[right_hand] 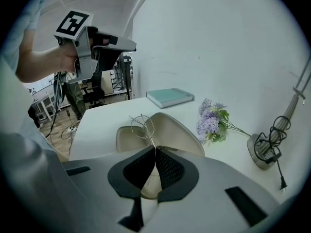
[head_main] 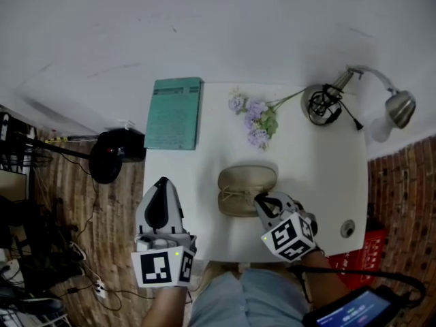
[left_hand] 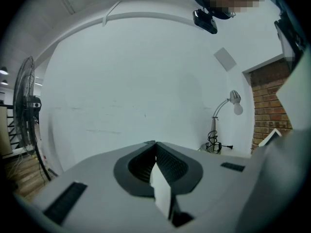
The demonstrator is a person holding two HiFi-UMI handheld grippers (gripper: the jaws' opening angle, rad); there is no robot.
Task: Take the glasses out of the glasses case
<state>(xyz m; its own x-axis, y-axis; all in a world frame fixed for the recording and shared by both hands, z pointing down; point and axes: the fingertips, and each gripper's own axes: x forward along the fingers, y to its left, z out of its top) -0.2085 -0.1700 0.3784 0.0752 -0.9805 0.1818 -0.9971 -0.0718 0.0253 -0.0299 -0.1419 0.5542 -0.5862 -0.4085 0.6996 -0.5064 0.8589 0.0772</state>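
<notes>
The beige glasses case (head_main: 248,178) lies open near the table's front edge, its lid (right_hand: 176,130) tipped back. Thin wire-framed glasses (right_hand: 141,125) hang just above the case's open tray (right_hand: 125,139). My right gripper (right_hand: 154,148) is shut on one slim temple of the glasses, and in the head view it (head_main: 259,198) sits at the case's right front corner. My left gripper (head_main: 162,182) is raised off to the left of the case, over the table's left edge. Its jaws are shut on nothing (left_hand: 155,142) and it faces the wall. It also shows in the right gripper view (right_hand: 130,45).
A teal book (head_main: 174,112) lies at the table's far left. A purple flower sprig (head_main: 256,122) lies behind the case. A desk lamp (head_main: 325,103) with coiled cord stands at the far right corner. A fan (left_hand: 25,106) and cables stand on the floor to the left.
</notes>
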